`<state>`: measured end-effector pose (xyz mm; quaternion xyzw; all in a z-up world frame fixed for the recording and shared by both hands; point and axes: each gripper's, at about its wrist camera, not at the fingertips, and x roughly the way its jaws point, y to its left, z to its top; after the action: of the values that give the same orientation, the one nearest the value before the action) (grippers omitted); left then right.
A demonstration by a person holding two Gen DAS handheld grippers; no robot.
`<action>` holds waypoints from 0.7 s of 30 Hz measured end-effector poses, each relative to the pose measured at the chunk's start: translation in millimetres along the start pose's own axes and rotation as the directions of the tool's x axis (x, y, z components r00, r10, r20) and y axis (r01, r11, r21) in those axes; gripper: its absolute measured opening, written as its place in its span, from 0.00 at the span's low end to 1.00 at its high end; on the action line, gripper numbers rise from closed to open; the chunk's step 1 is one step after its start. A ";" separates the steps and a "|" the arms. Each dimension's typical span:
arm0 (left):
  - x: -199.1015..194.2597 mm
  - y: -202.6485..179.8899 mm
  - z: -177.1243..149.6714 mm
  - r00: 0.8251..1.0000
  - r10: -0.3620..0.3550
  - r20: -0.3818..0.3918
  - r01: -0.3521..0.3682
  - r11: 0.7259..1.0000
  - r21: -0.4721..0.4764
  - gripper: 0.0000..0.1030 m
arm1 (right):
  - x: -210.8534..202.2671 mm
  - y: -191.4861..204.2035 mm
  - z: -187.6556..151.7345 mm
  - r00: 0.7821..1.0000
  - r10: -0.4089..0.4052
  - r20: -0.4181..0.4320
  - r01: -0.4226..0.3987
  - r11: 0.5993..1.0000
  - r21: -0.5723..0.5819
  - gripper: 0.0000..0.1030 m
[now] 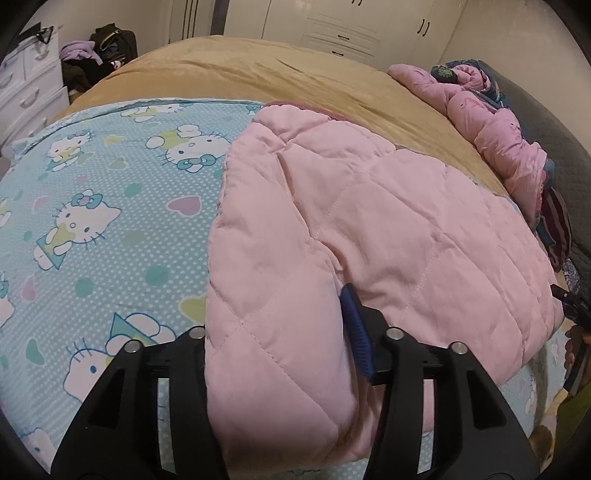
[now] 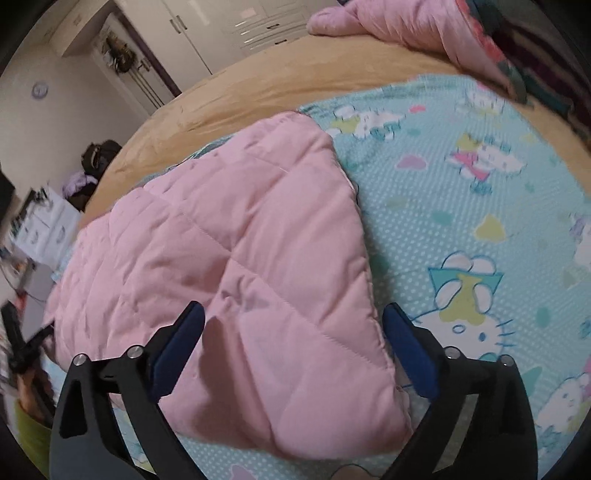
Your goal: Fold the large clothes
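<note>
Left wrist view: your left gripper (image 1: pixel 277 332) straddles the near edge of the folded pink quilted jacket (image 1: pixel 369 229). One blue pad (image 1: pixel 356 328) lies against the fabric; the other finger is buried under the fold, so you cannot tell whether the jaws still pinch it or stand slack around it. The jacket lies on a light-blue cartoon-cat sheet (image 1: pixel 110 206) spread over a tan blanket (image 1: pixel 258 70) on the bed. No readable writing or brand label shows in either view.

Only this view shows the white wardrobe drawers (image 1: pixel 343 37), a white dresser (image 1: pixel 26 92) and your right gripper's tip at the right edge.

Right wrist view: your right gripper (image 2: pixel 291 332) has its jaws spread wide, one blue pad on each side of the jacket's near corner (image 2: pixel 258 258), neither pressing it. Only this view shows a round wall clock (image 2: pixel 40 89), its face too small to read. A second pile of pink clothing (image 2: pixel 406 22) sits at the far side of the bed, well apart.
</note>
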<state>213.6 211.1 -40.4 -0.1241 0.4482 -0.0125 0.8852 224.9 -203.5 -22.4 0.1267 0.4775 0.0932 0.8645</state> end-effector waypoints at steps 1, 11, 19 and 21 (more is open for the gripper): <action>-2.0 -0.3 -0.5 1.000 0.006 0.000 -0.006 1.000 -0.002 0.55 | -3.6 3.4 -0.3 1.000 -0.015 0.009 0.015 1.000 -0.013 0.95; -56.4 -13.5 7.7 0.991 0.056 0.124 -0.058 0.998 0.019 0.91 | -69.6 29.3 -5.9 0.980 -0.054 0.193 0.075 0.992 -0.102 0.96; -105.9 -43.0 3.0 0.982 0.023 0.188 -0.036 0.997 0.065 0.91 | -121.3 63.4 -23.9 0.965 0.042 0.261 -0.005 0.990 -0.141 0.96; -118.9 -52.6 -2.5 0.978 0.015 0.207 -0.033 0.996 0.085 0.91 | -133.8 73.1 -31.3 0.959 0.062 0.278 -0.019 0.988 -0.156 0.96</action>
<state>145.1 175.5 64.3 -0.0801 0.3546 -0.0088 0.9315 125.0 -167.7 91.4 0.0822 0.3384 0.1280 0.9286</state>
